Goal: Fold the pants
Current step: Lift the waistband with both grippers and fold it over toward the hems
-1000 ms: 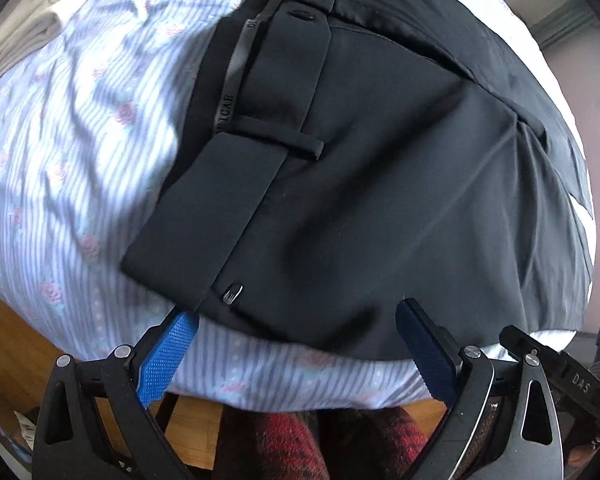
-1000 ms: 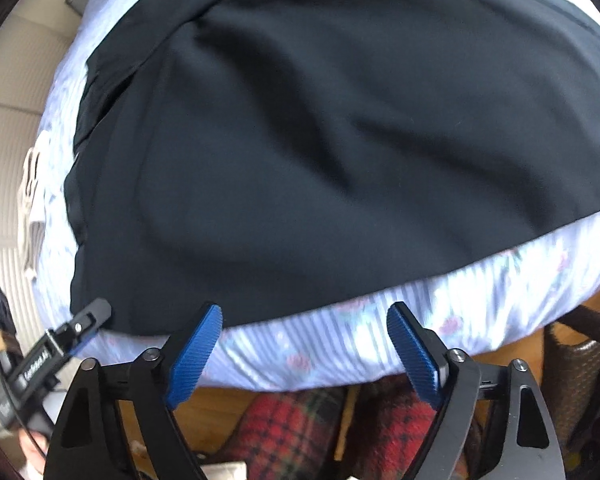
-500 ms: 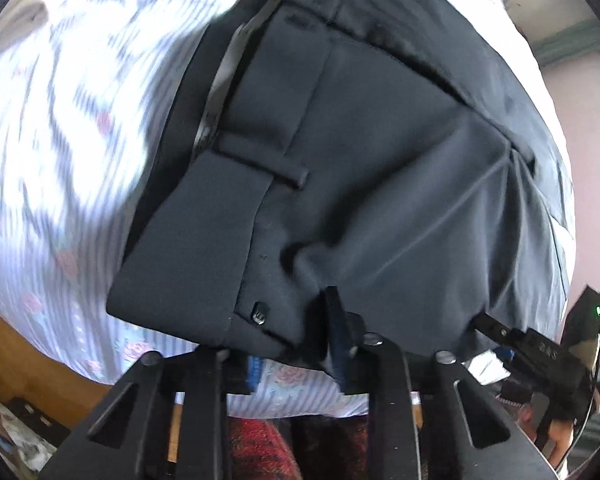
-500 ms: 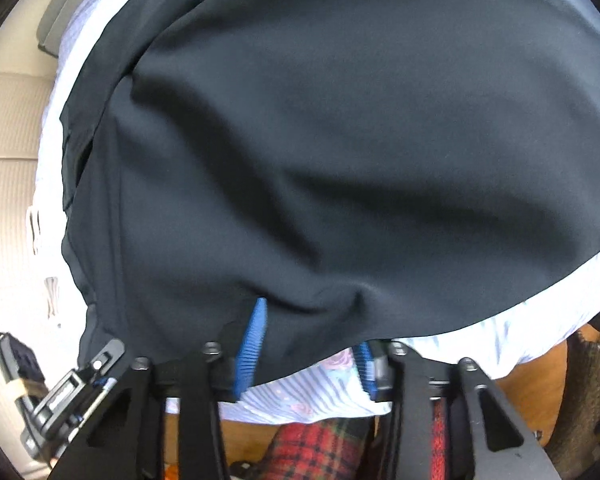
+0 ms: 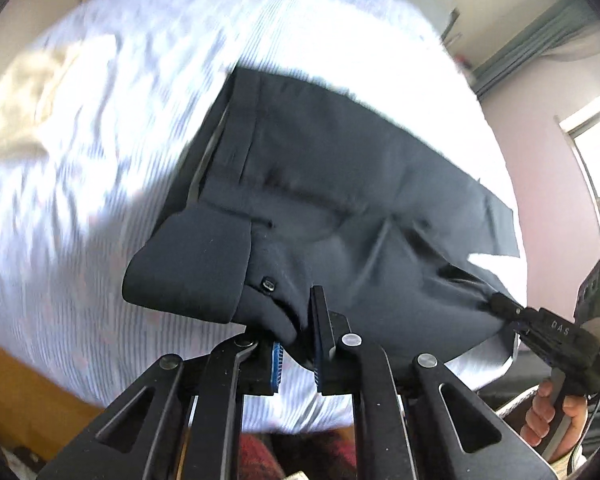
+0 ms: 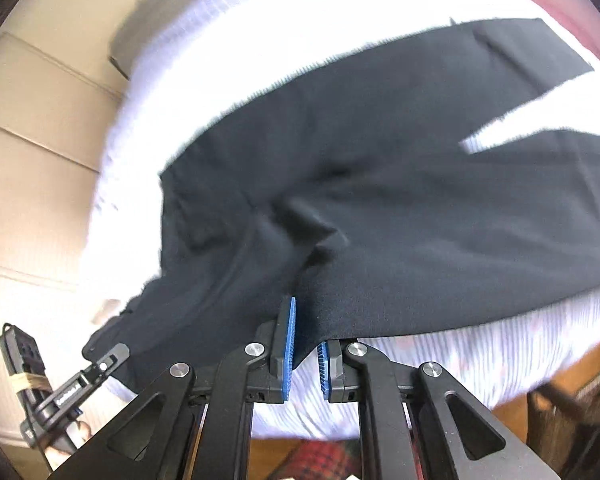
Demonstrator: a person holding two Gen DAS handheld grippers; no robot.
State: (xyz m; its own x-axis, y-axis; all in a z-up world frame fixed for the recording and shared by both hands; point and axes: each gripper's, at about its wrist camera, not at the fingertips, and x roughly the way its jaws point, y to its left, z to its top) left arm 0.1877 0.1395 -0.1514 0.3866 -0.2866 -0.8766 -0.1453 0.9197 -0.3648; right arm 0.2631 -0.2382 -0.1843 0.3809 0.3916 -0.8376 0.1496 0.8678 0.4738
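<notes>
The left gripper (image 5: 298,346) is closed on the near edge of the black pants (image 5: 340,208), just right of the waistband end, where a small dark fastener (image 5: 269,283) is seen. Cloth is bunched between its blue pads (image 5: 277,364). The right gripper (image 6: 306,354) is likewise clamped on the near hem edge of the same pants (image 6: 380,208), farther along the leg; a fold of fabric is pinched between its blue pads (image 6: 289,344).

The pants are spread on a bed covered by a pale blue striped sheet (image 5: 112,152). Their long axis runs across both views, with the waistband toward the left side in the left wrist view and the legs extending to the right. In the right wrist view the two legs are seen parted by a wedge of sheet at the far right.

The letters "DAS" are read on the other gripper's body (image 5: 560,330) in the left wrist view. Print on the other gripper (image 6: 70,394) in the right wrist view is too small to read.

Both frames are motion-blurred; any pattern on the sheet beyond the stripes cannot be resolved. The leg ends are cut off at the frame edge.
</notes>
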